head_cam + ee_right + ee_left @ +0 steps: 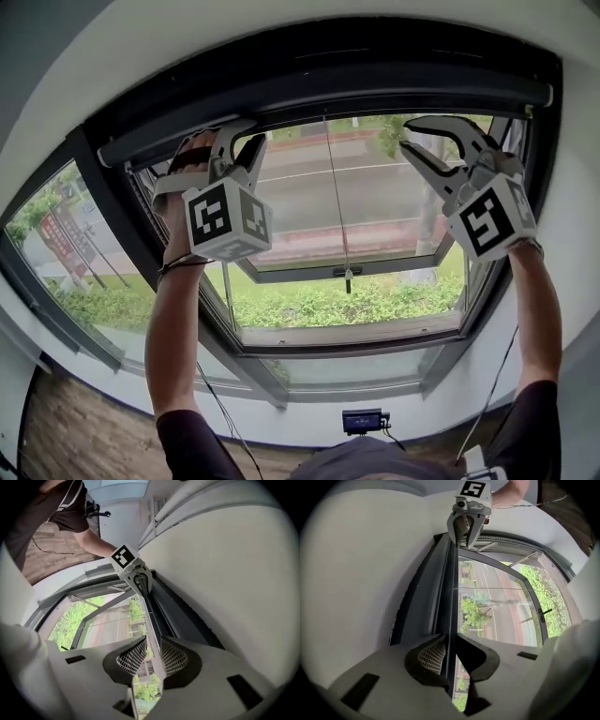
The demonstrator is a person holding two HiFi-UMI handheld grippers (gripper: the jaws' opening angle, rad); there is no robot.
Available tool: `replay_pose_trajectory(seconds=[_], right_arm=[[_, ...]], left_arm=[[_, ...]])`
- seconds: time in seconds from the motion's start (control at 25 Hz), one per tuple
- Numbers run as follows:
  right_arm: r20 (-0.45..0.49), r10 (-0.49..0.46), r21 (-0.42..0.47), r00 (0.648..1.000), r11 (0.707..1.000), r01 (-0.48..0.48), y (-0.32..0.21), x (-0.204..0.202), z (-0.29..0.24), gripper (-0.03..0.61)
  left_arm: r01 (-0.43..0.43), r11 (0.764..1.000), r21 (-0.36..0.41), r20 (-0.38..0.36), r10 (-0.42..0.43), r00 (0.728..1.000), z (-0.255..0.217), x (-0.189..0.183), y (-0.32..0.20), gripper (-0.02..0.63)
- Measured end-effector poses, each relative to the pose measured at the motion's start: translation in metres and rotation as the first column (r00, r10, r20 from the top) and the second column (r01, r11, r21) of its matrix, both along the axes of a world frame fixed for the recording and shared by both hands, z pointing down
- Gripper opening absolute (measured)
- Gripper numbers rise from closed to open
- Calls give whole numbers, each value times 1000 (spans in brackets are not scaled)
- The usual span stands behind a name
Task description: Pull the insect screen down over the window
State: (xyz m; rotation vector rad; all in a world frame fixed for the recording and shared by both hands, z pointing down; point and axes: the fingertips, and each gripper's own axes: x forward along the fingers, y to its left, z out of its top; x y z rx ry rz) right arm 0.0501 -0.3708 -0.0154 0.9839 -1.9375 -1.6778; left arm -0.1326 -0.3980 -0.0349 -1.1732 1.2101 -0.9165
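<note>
No legible text, lettering on red roadside sign (58, 246) too small to read

Indoors, a plain room, home or office unclear: a wide dark-framed window (105, 202) set in bare white walls (281, 37) above a wood-plank floor (70, 422), looking out on a road (375, 202) and green shrubs (319, 305).

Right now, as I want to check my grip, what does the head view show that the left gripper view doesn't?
Only the head view: the left forearm, the left tool's marker cube, and a small black device on the sill. Only the left gripper view: the left tool's ribbed pad, its jaws closed on the screen rail. Both: the right tool at the rail, the pull cord and the street outside.
</note>
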Motion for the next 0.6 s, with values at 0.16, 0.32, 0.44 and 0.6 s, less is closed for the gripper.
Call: replay_pose_trajectory(seconds=[0.16,0.32,0.44,0.6], right_arm=[[-76,69,19,995,998,-68,-4,-6,-7,72],[-106,114,33,988,993,-111,-4,-7,-14,73],[-137,148,29,980,989,-145,-13,-13,-17,72],[-172,197,12,965,980,-198,-29,-18,-17,72]], left_arm=[[-9,999,-38,22,10,1000,-4,2,-3,41],[-16,997,-73,46,20,999,-3,4,-5,32],[1,997,-83,75,6,997,-2,3,-6,31],[14,997,-79,85,-7,996,0,2,-7,29]])
